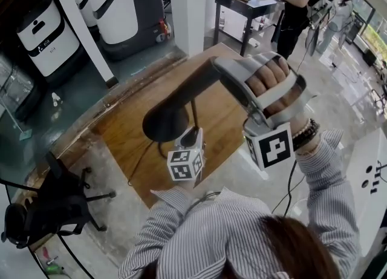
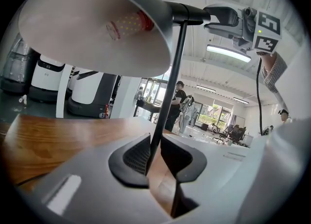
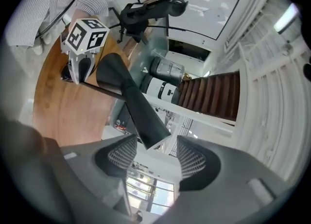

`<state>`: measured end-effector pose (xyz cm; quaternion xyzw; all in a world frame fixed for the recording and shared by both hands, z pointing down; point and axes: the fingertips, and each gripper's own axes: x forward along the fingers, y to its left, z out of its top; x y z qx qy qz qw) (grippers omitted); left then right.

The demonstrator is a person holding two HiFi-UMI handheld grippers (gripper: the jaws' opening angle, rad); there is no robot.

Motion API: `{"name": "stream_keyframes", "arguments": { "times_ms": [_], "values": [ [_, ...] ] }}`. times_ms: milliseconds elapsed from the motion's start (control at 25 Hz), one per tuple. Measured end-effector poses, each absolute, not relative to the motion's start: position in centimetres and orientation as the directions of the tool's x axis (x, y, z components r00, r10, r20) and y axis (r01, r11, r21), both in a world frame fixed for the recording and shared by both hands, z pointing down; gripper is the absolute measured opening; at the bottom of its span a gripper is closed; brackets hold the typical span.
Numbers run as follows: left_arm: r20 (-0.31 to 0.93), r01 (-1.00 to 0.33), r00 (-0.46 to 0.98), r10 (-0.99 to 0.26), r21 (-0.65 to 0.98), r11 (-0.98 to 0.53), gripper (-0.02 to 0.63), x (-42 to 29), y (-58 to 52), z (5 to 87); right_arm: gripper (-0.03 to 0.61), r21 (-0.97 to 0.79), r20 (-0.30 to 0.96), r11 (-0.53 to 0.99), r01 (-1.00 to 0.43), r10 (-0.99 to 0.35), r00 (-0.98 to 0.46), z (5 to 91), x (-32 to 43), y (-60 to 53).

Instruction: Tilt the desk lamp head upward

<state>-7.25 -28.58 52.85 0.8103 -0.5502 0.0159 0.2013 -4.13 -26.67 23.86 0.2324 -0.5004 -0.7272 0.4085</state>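
On the wooden table (image 1: 217, 120) the desk lamp (image 1: 181, 105) stands near the middle, its thin stem (image 2: 170, 82) clamped low down between the pads of the left tongs (image 2: 154, 151), which looks like a steadying hold. The right tongs (image 3: 156, 157) are spread wide up at the narrow rear tip (image 3: 153, 133) of the long cone-shaped lamp head (image 1: 172, 117). That tip lies between the pads but neither one presses on it, so this hand holds nothing. From below, the shade's mouth and bulb (image 2: 129, 24) face down toward the table, so the upward tilt seems not finished. How far the head has been raised I cannot tell. What appears to be left is to close on the rear tip and swing the head about its joint on the stem. The table is bare wood with a dark cable trailing off it. Around it is grey and greenish floor, with white machines (image 1: 115, 5) and a pillar (image 1: 187, 5) behind, a black office chair (image 1: 48, 211) at the left, and people (image 1: 299, 11) beside a second, dark table (image 1: 248, 5)
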Motion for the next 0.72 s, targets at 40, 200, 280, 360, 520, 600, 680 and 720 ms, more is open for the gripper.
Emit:
{"name": "stream_keyframes", "arguments": {
  "times_ms": [40, 200, 280, 360, 520, 600, 680, 720],
  "values": [
    [0.247, -0.897, 0.396, -0.884, 0.309, -0.315, 0.066, -7.3, -28.6, 52.9, 0.244, 0.907, 0.072, -0.178, 0.382, -0.827, -0.557, 23.8, -4.3, -26.9],
    [0.245, -0.892, 0.405, -0.881, 0.317, -0.322, 0.067, -7.4, -28.6, 52.9, 0.258, 0.871, 0.106, -0.194, 0.452, -0.824, -0.556, 24.1, -5.3, -27.5],
    [0.244, -0.890, 0.409, -0.879, 0.319, -0.325, 0.067, -7.4, -28.6, 52.8, 0.258, 0.858, 0.121, -0.197, 0.474, -0.819, -0.561, 24.5, -5.8, -27.7],
    [0.245, -0.889, 0.411, -0.878, 0.320, -0.327, 0.067, -7.4, -28.6, 52.8, 0.258, 0.855, 0.131, -0.195, 0.481, -0.816, -0.563, 24.8, -6.1, -28.0],
    [0.246, -0.889, 0.415, -0.876, 0.314, -0.333, 0.067, -7.3, -28.7, 52.9, 0.258, 0.870, 0.114, -0.190, 0.455, -0.820, -0.561, 24.9, -5.9, -28.3],
    [0.248, -0.890, 0.420, -0.873, 0.301, -0.343, 0.067, -7.2, -28.9, 52.9, 0.258, 0.878, 0.103, -0.187, 0.440, -0.825, -0.556, 24.8, -5.8, -28.5],
    [0.256, -0.889, 0.429, -0.866, 0.290, -0.354, 0.067, -7.0, -29.1, 52.8, 0.258, 0.887, 0.101, -0.173, 0.429, -0.833, -0.544, 24.7, -5.6, -28.8],
    [0.260, -0.889, 0.430, -0.864, 0.286, -0.357, 0.067, -7.0, -29.1, 52.8, 0.258, 0.892, 0.101, -0.164, 0.422, -0.837, -0.538, 24.8, -5.6, -29.0]
  ]
}}
